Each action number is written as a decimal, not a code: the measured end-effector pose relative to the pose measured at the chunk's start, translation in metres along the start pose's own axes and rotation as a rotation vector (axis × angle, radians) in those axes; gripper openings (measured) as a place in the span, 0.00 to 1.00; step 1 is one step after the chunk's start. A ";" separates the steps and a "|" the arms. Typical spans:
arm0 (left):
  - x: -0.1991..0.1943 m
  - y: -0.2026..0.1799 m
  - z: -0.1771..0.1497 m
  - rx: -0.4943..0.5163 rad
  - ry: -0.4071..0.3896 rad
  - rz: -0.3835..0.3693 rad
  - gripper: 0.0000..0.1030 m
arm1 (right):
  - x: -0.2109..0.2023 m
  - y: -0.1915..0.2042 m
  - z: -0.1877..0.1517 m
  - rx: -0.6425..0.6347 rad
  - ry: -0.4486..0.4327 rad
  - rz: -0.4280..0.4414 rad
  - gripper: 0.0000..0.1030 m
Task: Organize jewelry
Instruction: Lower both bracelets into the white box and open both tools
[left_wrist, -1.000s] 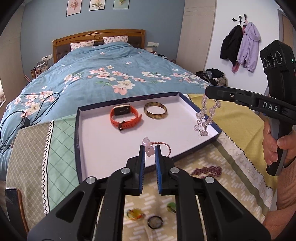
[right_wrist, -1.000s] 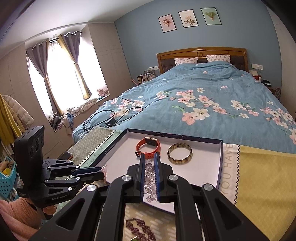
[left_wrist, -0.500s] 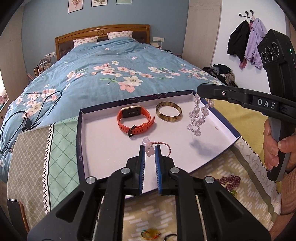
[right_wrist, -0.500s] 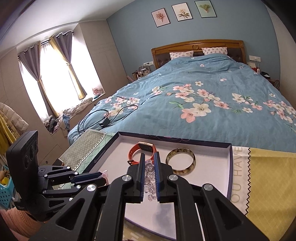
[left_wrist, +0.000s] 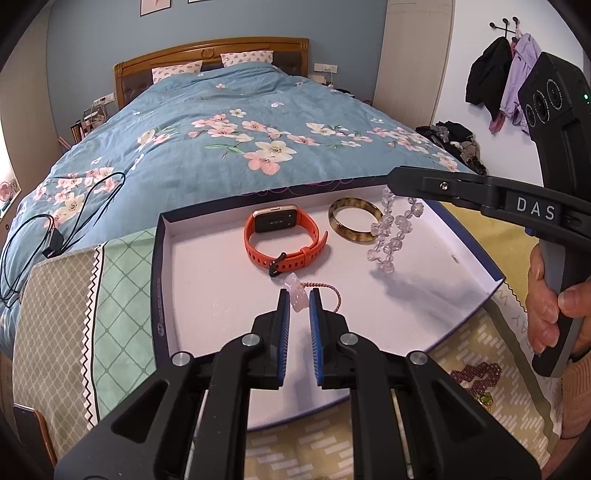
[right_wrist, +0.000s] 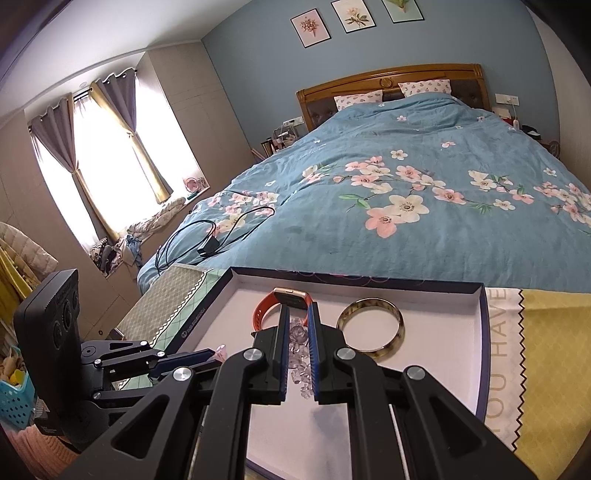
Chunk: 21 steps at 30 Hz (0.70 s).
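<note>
My left gripper (left_wrist: 300, 295) clamped on pink bracelet (left_wrist: 297, 296) over the tray (left_wrist: 207, 280), cord loop trailing right, my right gripper (right_wrist: 296, 314) pinching clear bead bracelet (left_wrist: 392, 236), hanging straight down above tray's white floor

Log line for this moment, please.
left gripper: shut on pink charm cord | right gripper: shut on bead bracelet | both over tray

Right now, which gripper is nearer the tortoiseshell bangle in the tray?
Right. The right gripper dangles its crystal bracelet just beside the bangle; the left gripper holds its pink charm nearer the tray's front.
</note>
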<state>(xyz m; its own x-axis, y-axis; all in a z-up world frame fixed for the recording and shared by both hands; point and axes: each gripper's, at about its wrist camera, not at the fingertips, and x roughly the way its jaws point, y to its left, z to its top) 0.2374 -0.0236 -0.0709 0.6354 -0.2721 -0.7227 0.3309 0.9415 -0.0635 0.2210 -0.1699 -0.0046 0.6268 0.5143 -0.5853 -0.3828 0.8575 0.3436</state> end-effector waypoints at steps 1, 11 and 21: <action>0.002 0.000 0.001 0.000 0.002 0.000 0.11 | 0.001 -0.001 0.000 0.003 0.004 0.003 0.08; 0.026 0.010 0.001 -0.036 0.058 0.001 0.11 | 0.013 -0.023 -0.009 0.020 0.070 -0.071 0.08; 0.047 0.020 0.007 -0.077 0.104 -0.036 0.11 | 0.017 -0.036 -0.016 0.034 0.102 -0.140 0.11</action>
<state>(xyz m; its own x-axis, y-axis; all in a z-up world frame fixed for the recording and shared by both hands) 0.2788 -0.0191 -0.1010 0.5471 -0.2876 -0.7861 0.2948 0.9452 -0.1406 0.2340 -0.1920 -0.0387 0.5996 0.3879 -0.7000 -0.2727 0.9214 0.2770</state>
